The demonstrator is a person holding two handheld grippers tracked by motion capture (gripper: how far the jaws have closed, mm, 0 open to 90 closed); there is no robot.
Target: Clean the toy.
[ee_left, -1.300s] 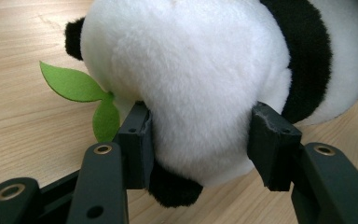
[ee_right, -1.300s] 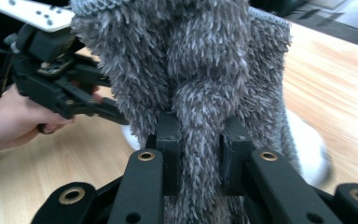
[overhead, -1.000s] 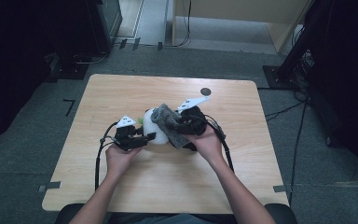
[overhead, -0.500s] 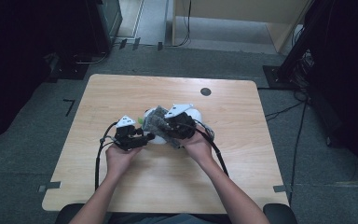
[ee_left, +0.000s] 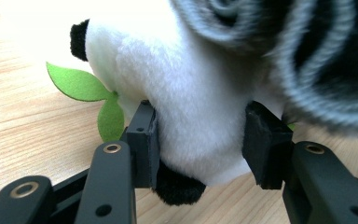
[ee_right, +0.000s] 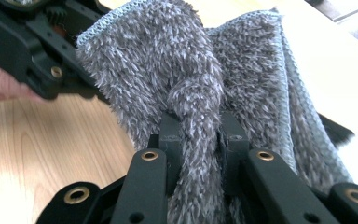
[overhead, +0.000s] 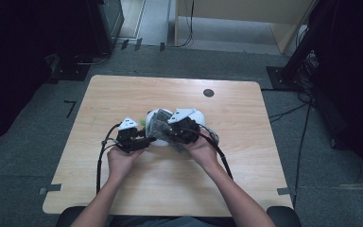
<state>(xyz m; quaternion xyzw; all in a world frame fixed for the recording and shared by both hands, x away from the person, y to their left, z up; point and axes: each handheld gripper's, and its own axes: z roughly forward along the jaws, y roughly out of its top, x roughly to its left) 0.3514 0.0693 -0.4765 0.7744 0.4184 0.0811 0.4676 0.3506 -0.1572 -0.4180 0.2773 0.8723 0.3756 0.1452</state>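
Pale wooden tabletop carries a soft, light plush panda; left tongs squeeze its yielding body, right tongs pinch the limp fuzzy grey cloth draped against it.

White plush panda with black patches, green leaves; grey, perhaps striped, shaggy cloth.

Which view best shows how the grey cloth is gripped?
The right gripper view: the right gripper pinches a fold of the grey cloth between its pads. The high view shows the cloth small, draped on the plush panda. The left gripper view shows a blurred corner of it.
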